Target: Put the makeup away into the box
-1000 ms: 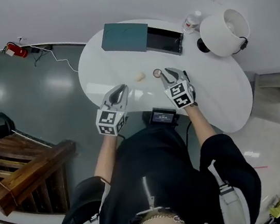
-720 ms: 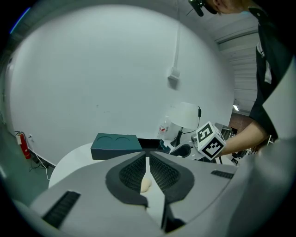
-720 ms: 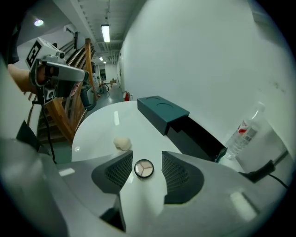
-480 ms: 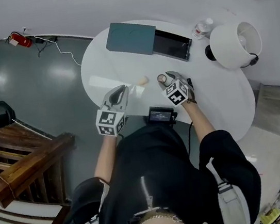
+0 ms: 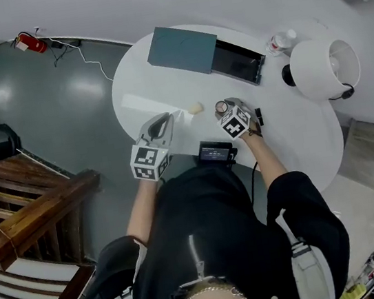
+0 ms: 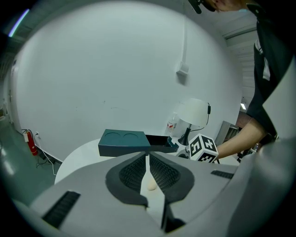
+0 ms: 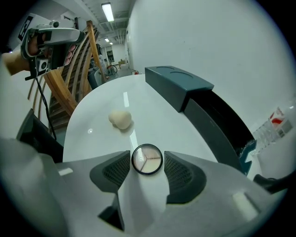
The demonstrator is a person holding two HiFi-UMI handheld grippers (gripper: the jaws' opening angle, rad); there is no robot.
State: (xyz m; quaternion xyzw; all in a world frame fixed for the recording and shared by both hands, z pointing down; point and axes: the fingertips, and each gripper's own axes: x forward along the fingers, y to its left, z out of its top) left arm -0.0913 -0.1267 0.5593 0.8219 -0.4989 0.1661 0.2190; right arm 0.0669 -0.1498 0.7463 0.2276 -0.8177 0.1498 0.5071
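Observation:
On the white round table a small round compact lies flat between the tips of my right gripper. That gripper points steeply down, its jaws are opening, and the pads stand just off the compact's rim. A cream sponge lies to the compact's left. Behind the sponge my left gripper hovers shut and empty. At the far side the teal box lid sits slid off the dark open tray.
A white lamp and a water bottle stand at the table's back right. A black device sits at the near edge by my body. A wooden stair rail is on the left, beyond the table.
My right gripper came down over the compact, tipped steeper, and its jaws spread around it. The left gripper edged slightly toward the sponge.

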